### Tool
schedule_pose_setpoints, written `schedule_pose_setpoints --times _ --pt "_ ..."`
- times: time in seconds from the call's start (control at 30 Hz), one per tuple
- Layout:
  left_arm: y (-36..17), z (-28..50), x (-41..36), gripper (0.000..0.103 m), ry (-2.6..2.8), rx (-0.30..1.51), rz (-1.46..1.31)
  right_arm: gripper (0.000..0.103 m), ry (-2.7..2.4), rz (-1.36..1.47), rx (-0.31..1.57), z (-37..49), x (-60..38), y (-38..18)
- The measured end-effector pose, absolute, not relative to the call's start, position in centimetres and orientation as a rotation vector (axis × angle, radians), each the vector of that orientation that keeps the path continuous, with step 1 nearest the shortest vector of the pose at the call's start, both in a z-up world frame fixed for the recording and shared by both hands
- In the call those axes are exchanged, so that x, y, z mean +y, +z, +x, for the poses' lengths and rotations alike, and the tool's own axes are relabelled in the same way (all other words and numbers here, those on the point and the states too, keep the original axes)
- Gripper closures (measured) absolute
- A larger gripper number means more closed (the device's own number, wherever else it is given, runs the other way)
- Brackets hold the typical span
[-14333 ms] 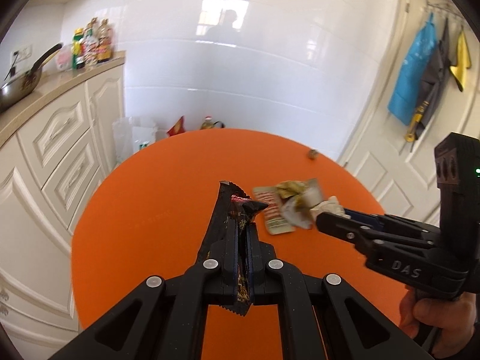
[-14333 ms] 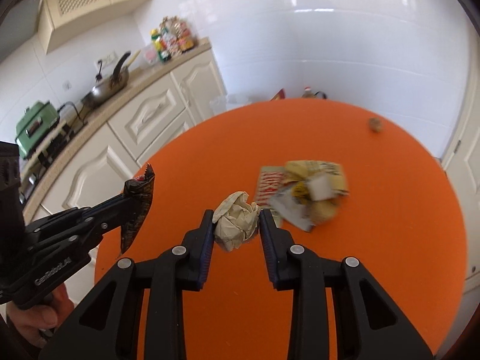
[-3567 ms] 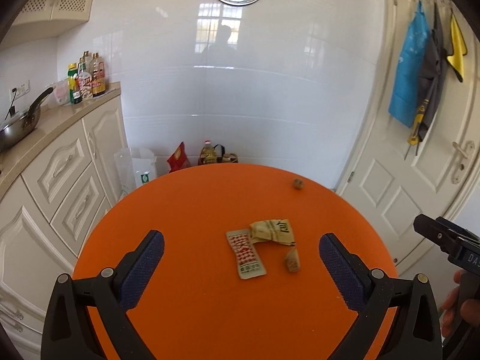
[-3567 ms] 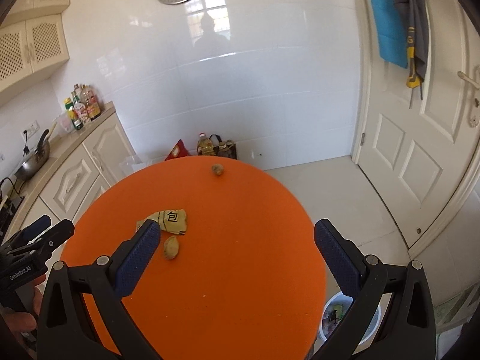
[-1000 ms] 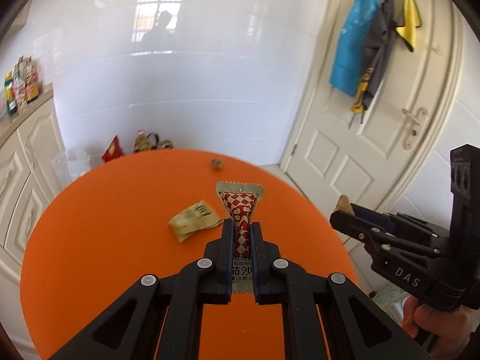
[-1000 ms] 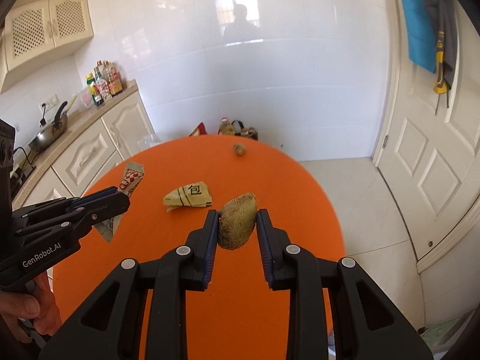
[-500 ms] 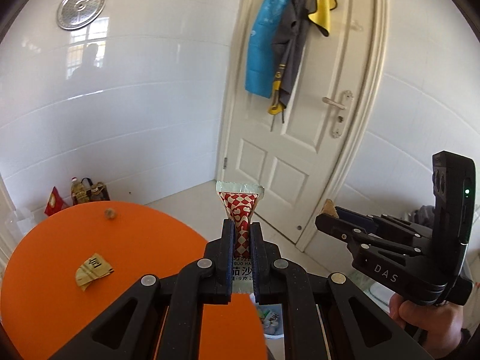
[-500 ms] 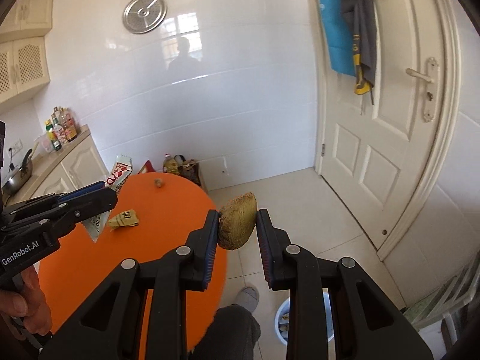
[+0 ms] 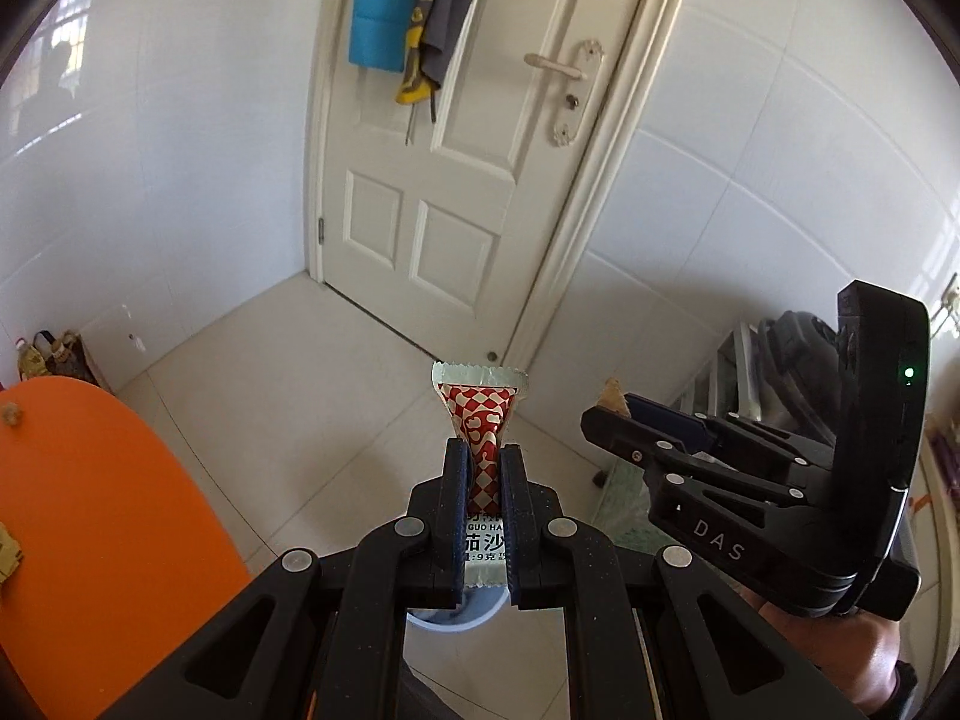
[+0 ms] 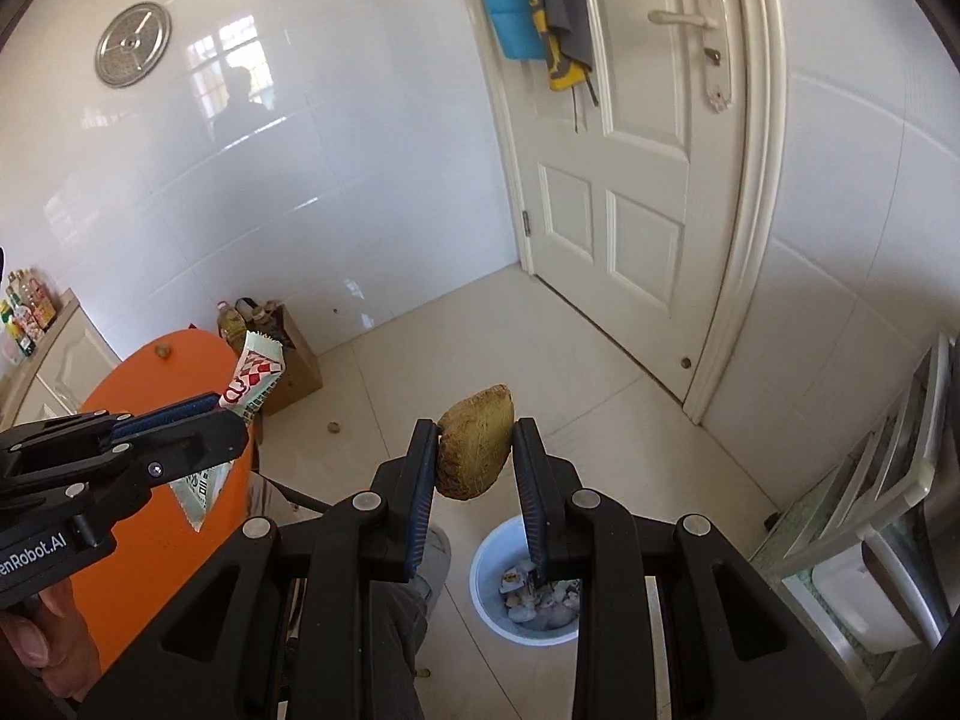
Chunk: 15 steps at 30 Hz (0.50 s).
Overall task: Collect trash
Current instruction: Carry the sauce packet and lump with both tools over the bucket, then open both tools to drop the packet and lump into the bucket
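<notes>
My left gripper is shut on a red-and-white checked sauce packet, which stands up between the pads above the floor. The same packet shows in the right wrist view, sticking out of the left gripper. My right gripper is shut on a brown, rough scrap like a fruit peel. Below it on the floor stands a white trash bin holding several scraps. In the left wrist view only the bin's rim peeks out under the fingers, and the right gripper is at right.
The orange round table lies at left with a yellow wrapper and a small brown bit on it. A white door is ahead, a cardboard box by the wall, a rack at right, and a person's leg and shoe below.
Both grippers have swung away from the orange table toward the door and floor, each still holding its piece. The trash bin now lies close below the right gripper.
</notes>
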<state>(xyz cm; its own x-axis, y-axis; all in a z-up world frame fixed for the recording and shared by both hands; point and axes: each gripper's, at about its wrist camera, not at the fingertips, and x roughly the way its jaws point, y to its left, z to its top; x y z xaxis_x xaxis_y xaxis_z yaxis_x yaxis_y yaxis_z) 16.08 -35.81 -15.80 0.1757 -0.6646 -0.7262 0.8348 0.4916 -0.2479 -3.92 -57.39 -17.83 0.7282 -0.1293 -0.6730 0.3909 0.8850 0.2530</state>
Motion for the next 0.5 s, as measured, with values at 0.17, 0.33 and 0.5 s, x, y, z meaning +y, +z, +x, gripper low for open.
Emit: schedule_pose_setpoints --times 0.17,0.33,0.5 --pt "-19.3 18.7 -40.3 0.097 -1.075 1.016 0.280 0.077 -0.300 0.467 0.797 -2.6 -59.8 -23.1" --pt "-22.7 21.3 -45.3 0.097 -1.060 1.123 0.315 0.077 -0.310 0.540 0.878 -1.4 -61.8 -27.9" --pt "-25.4 23.9 -50.6 0.091 -1.036 1.207 0.358 0.076 -0.316 0.590 0.927 -0.5 -63.2 -31.0"
